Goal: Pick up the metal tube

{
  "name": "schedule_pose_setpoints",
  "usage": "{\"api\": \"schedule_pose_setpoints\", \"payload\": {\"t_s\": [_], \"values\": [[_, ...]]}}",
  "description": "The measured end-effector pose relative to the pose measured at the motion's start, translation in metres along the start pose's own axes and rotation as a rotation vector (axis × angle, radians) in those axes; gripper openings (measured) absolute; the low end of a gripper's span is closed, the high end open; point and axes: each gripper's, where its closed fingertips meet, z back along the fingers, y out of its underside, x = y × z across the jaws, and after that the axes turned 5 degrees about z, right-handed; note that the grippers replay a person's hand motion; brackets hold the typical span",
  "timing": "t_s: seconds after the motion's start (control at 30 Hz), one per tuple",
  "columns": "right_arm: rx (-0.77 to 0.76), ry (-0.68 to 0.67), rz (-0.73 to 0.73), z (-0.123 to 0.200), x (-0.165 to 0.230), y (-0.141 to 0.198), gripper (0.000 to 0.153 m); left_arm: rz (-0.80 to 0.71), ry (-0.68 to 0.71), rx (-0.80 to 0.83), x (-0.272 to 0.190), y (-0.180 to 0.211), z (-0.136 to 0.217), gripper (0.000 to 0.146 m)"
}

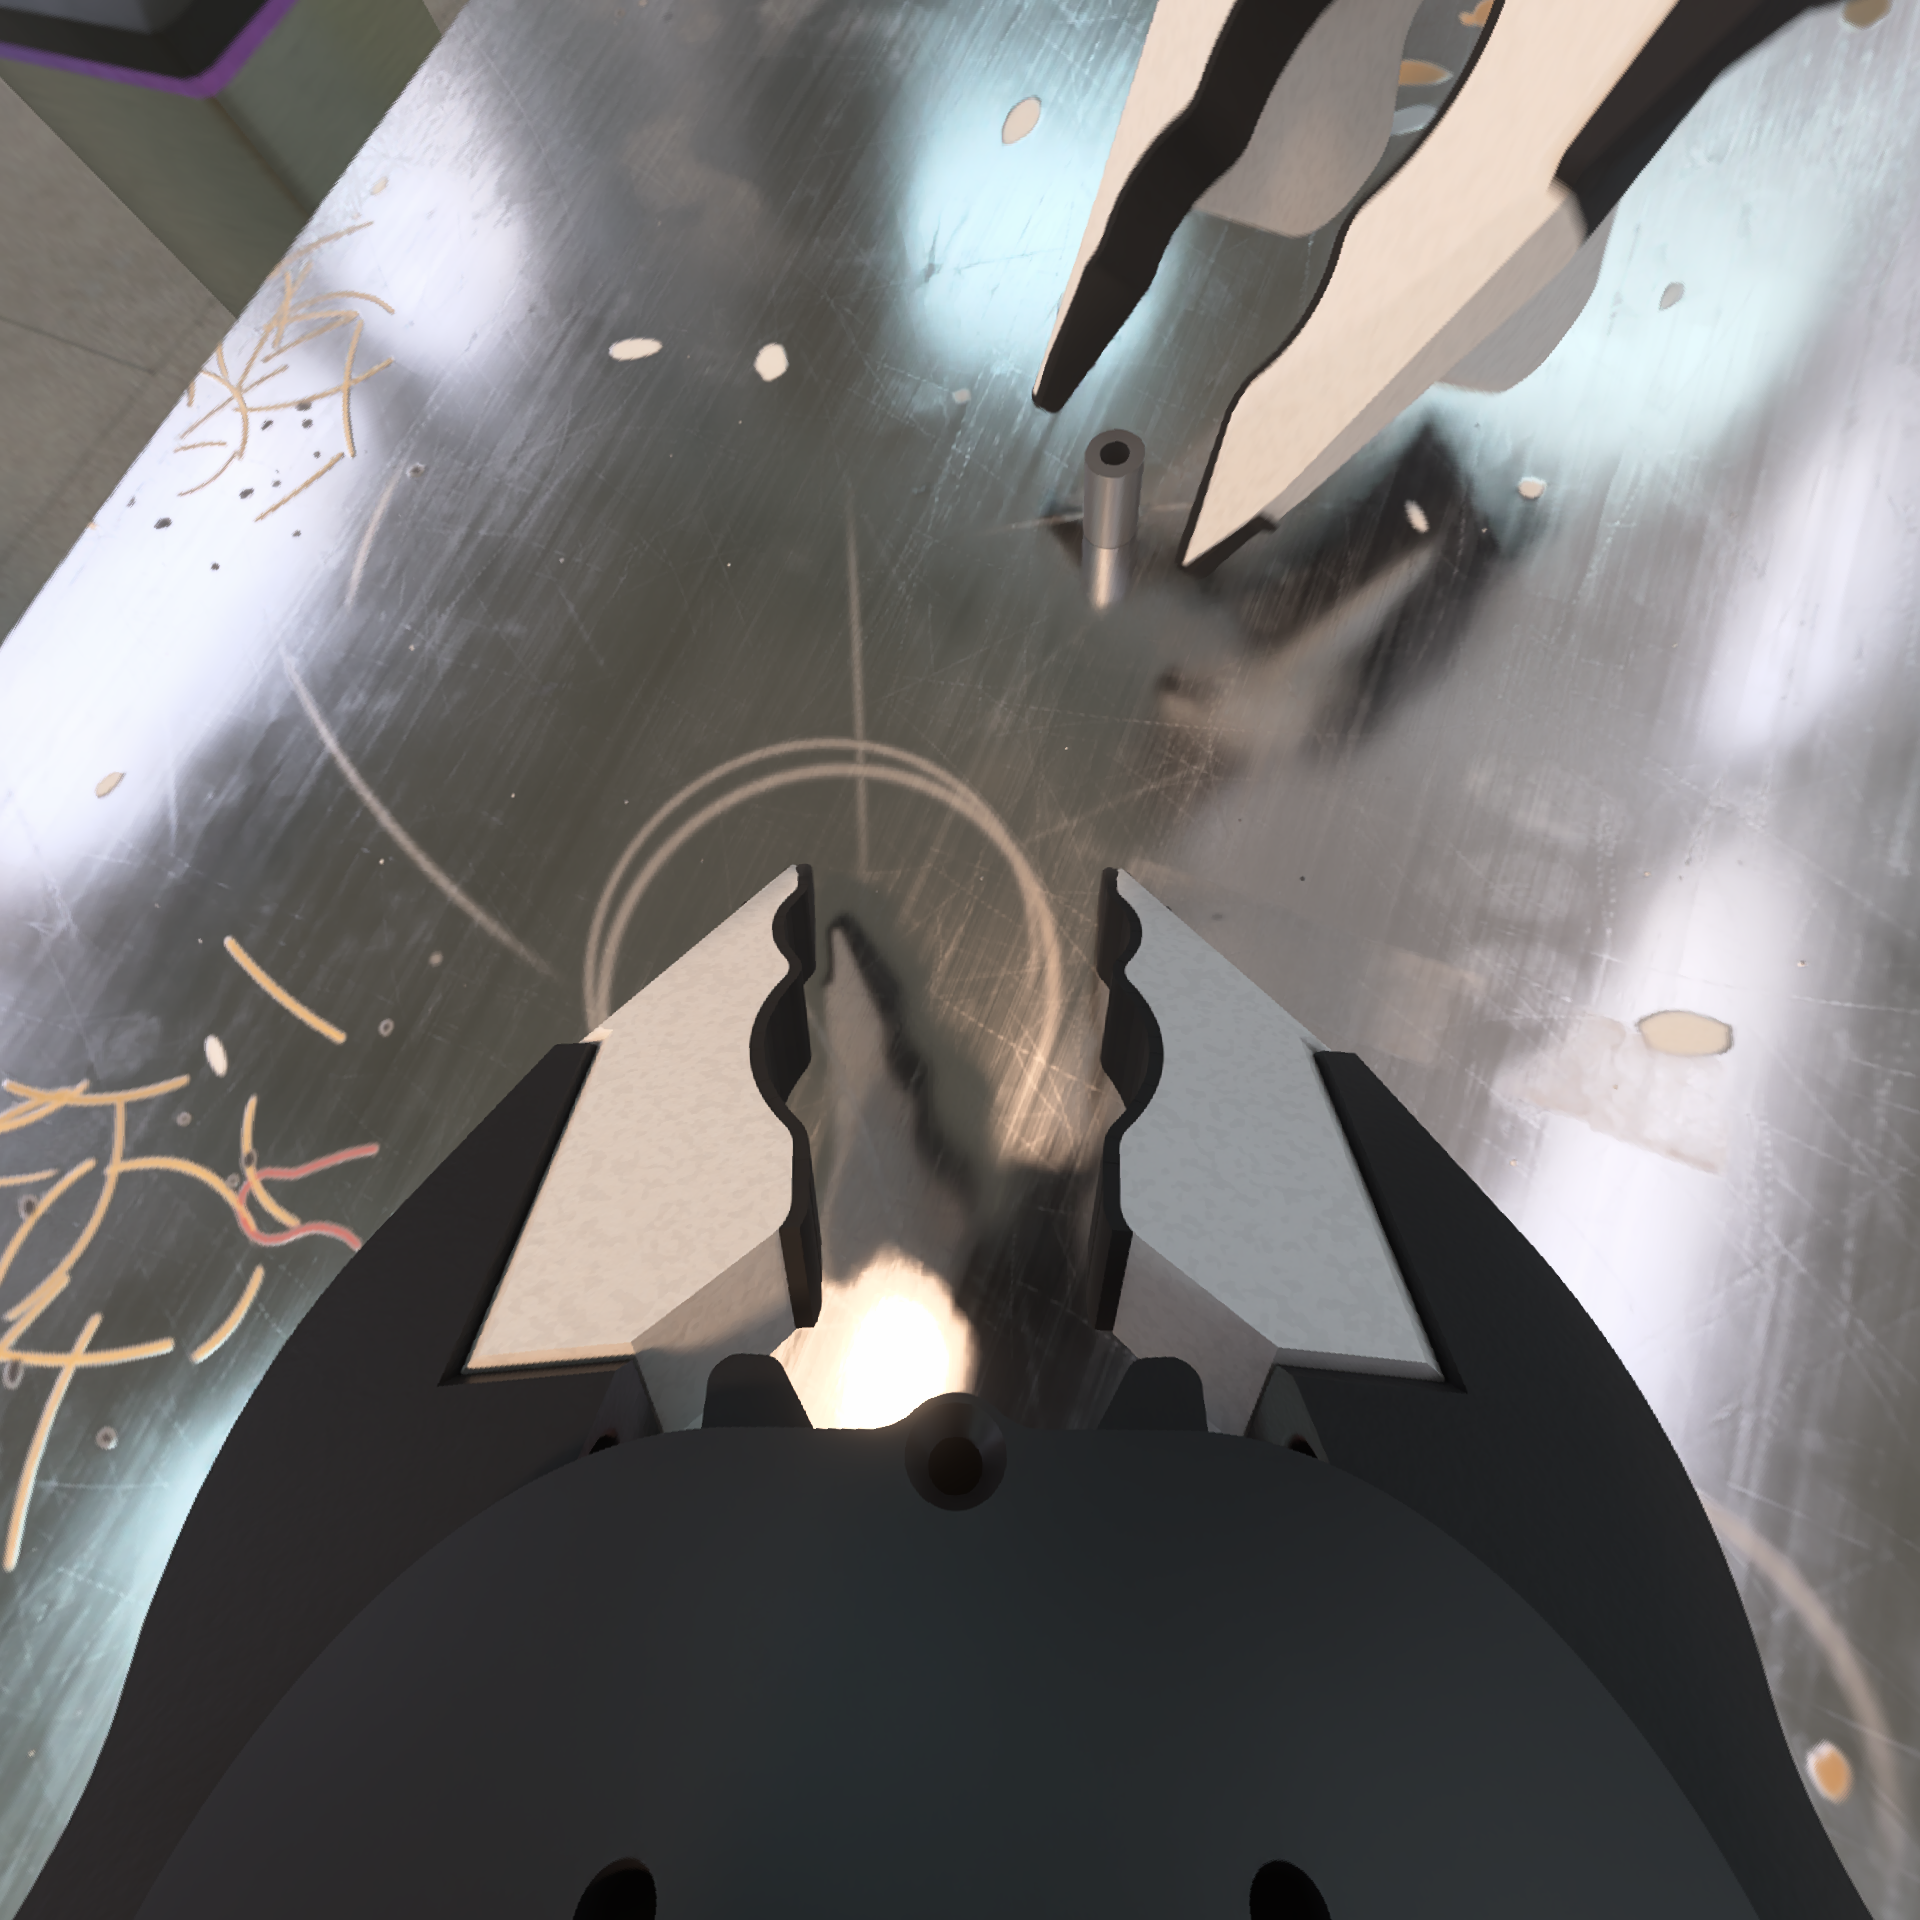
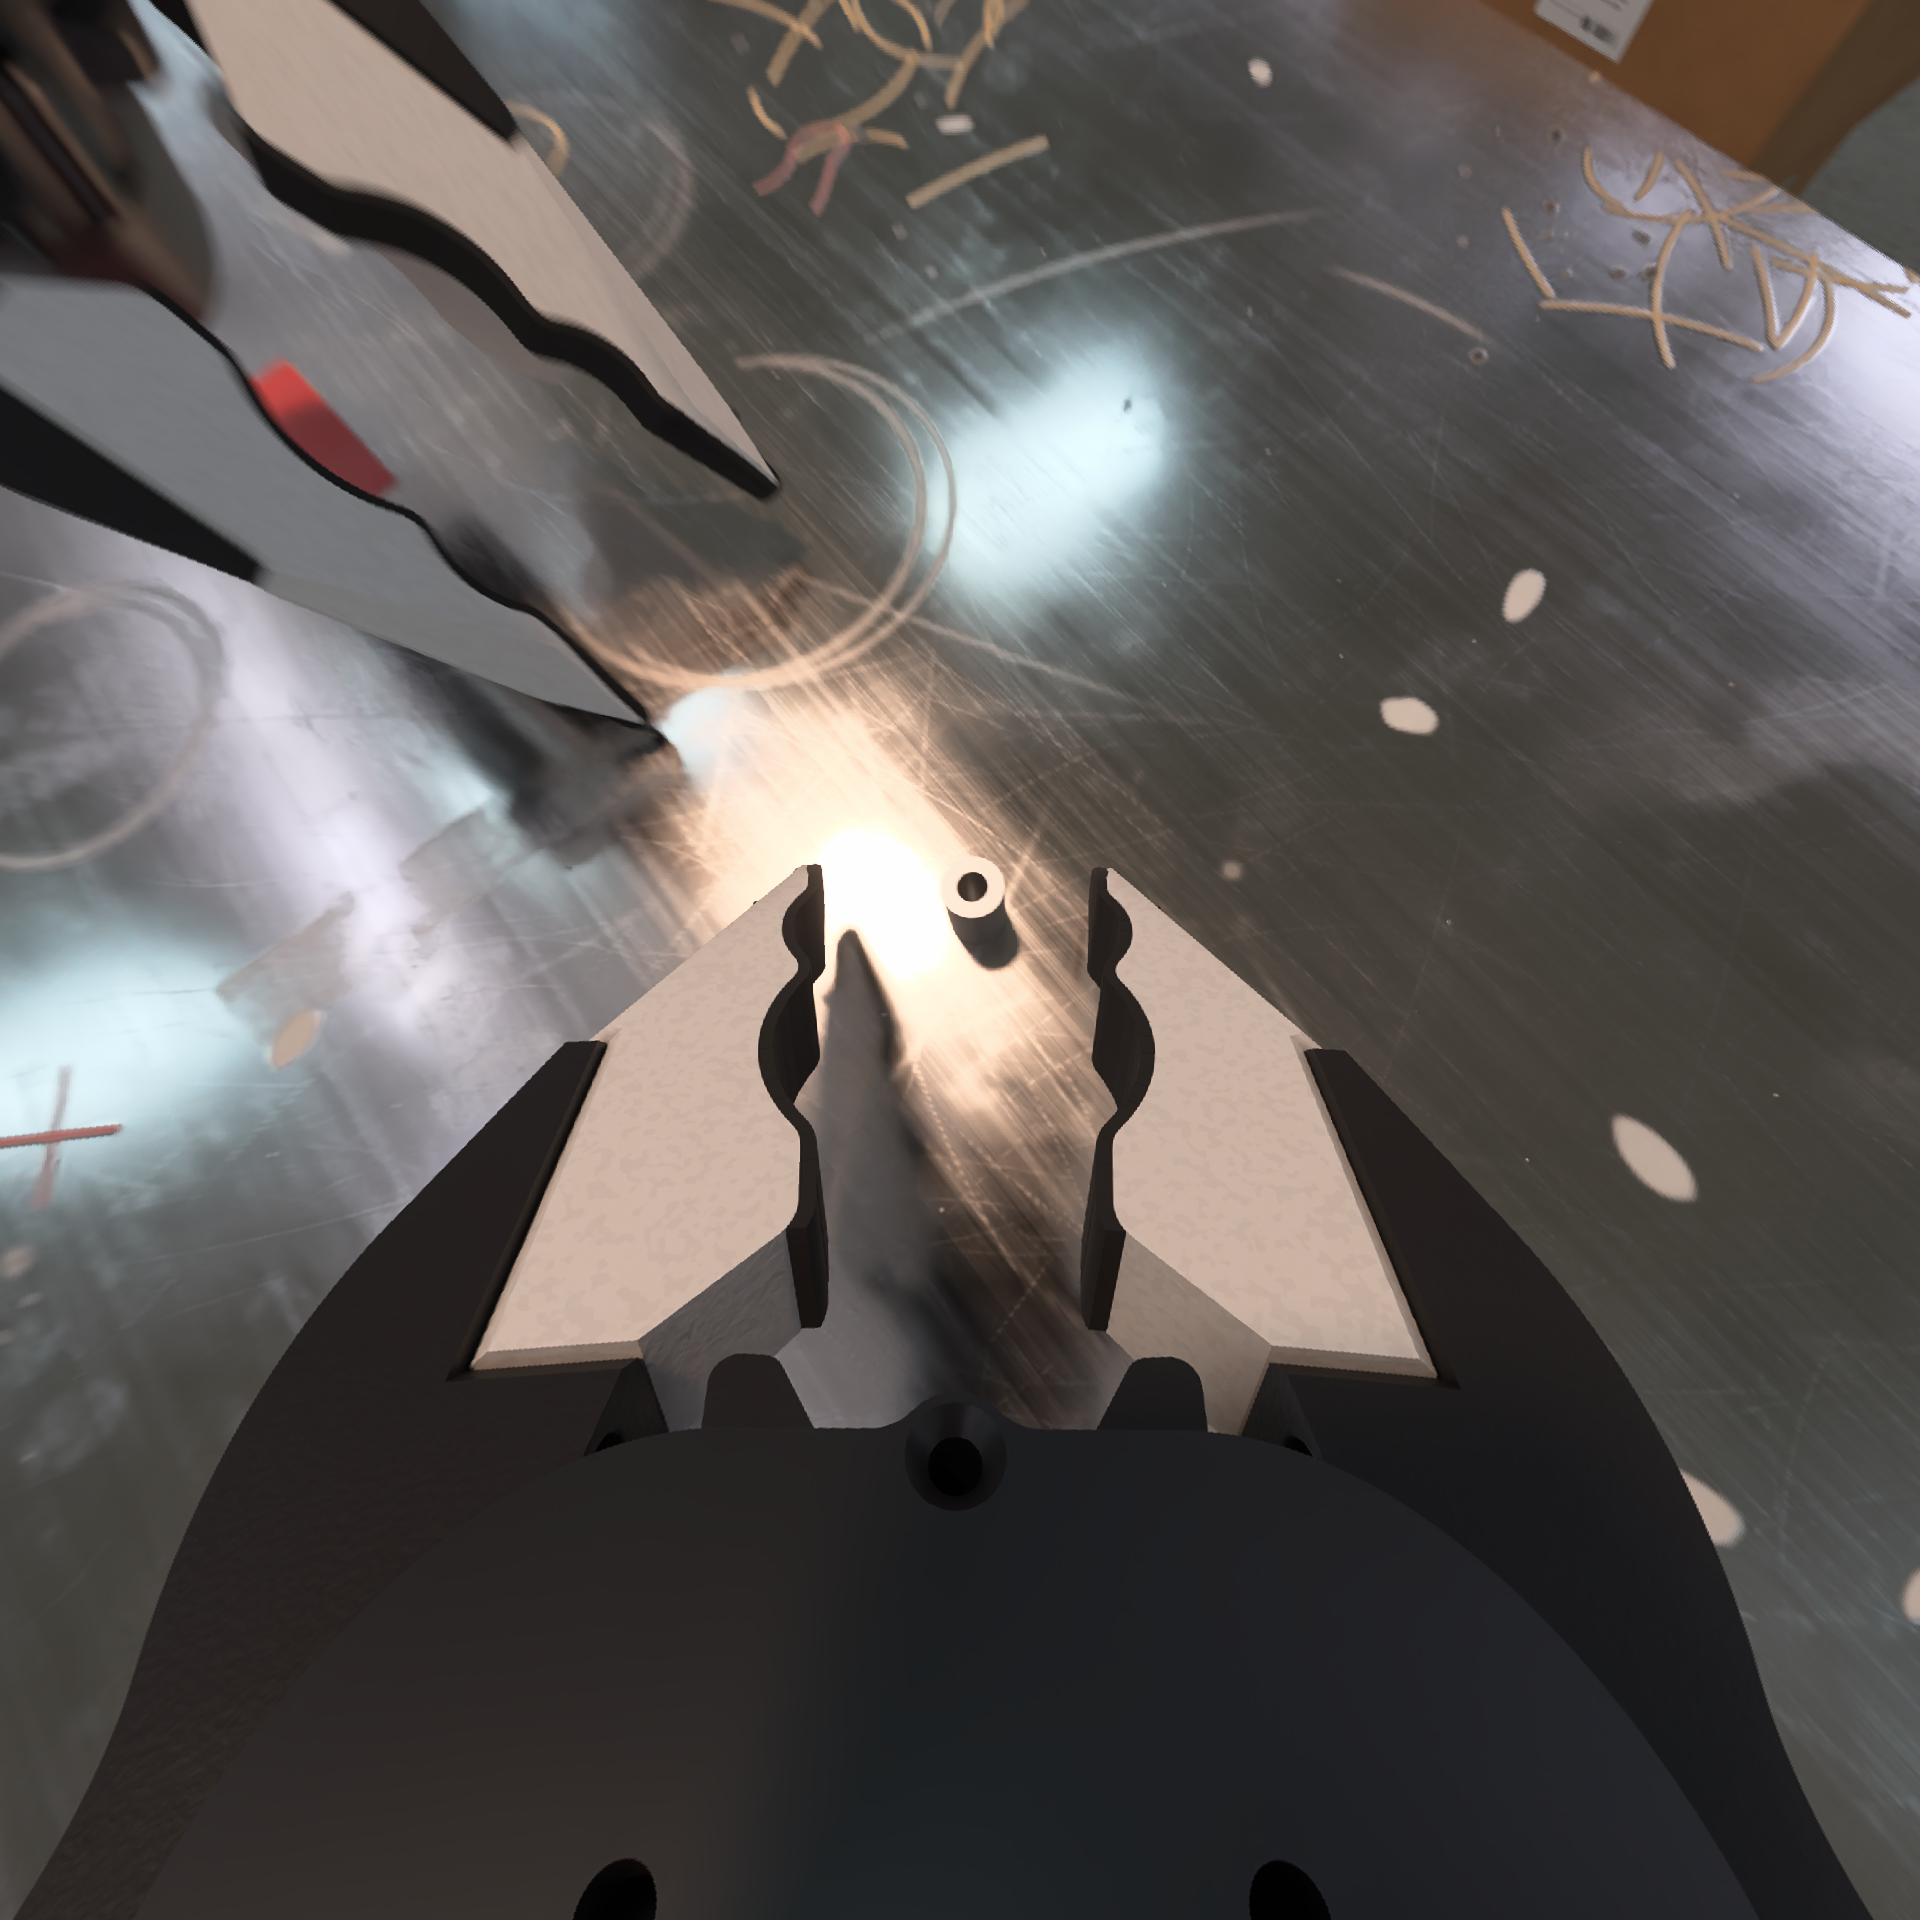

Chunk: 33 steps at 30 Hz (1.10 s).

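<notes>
the small grey metal tube (image 2: 982, 920) stands upright on the scratched shiny metal table (image 2: 1351, 644), between the tips of the right gripper (image 2: 954, 896), nearer its right finger. its jaws are spread wide, touching nothing. the left gripper (image 1: 954, 896) is spread too, with bare table between its fingers.

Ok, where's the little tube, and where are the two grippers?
tube (image 2: 980, 921): right wrist view, its side wall.
right gripper (image 2: 954, 894): right wrist view, between its fingertips.
left gripper (image 1: 954, 894): left wrist view, between its fingertips.
</notes>
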Motion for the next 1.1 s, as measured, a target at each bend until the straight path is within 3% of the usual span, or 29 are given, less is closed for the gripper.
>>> {"api": "schedule_pose_setpoints", "payload": {"t_s": [0.1, 0.23, 0.37, 0.43, 0.67, 0.83, 0.97, 1.1], "values": [[0.05, 0.054, 0.024, -0.009, -0.005, 0.008, 0.041, 0.019, 0.012, 0.009, 0.003, -0.001, 0.006, 0.059], [0.04, 0.035, 0.053, -0.01, -0.002, 0.009, 0.012, -0.047, 0.026, 0.068, 0.012, 0.004, 0.025, 0.055], [0.036, -0.021, 0.084, -0.01, 0.01, 0.008, 0.012, -0.053, 0.055, 0.053, 0.035, 0.003, 0.056, 0.028], [0.034, -0.047, 0.101, -0.011, 0.017, 0.008, 0.012, -0.033, 0.041, 0.024, 0.05, 0.003, 0.069, 0.024], [0.034, -0.169, 0.183, -0.01, 0.044, 0.008, 0.012, -0.068, 0.138, 0.102, 0.046, 0.03, 0.05, 0.026], [0.026, -0.22, 0.265, -0.011, 0.06, 0.008, 0.012, -0.289, 0.151, 0.076, 0.029, 0.036, 0.034, 0.026], [0.017, -0.233, 0.295, -0.011, 0.064, 0.008, 0.012, -0.405, 0.226, 0.052, -0.002, 0.033, 0.032, 0.015], [0.002, -0.218, 0.325, -0.007, 0.059, 0.008, 0.012, -0.465, 0.271, 0.038, -0.02, 0.032, 0.033, 0.019]]}}
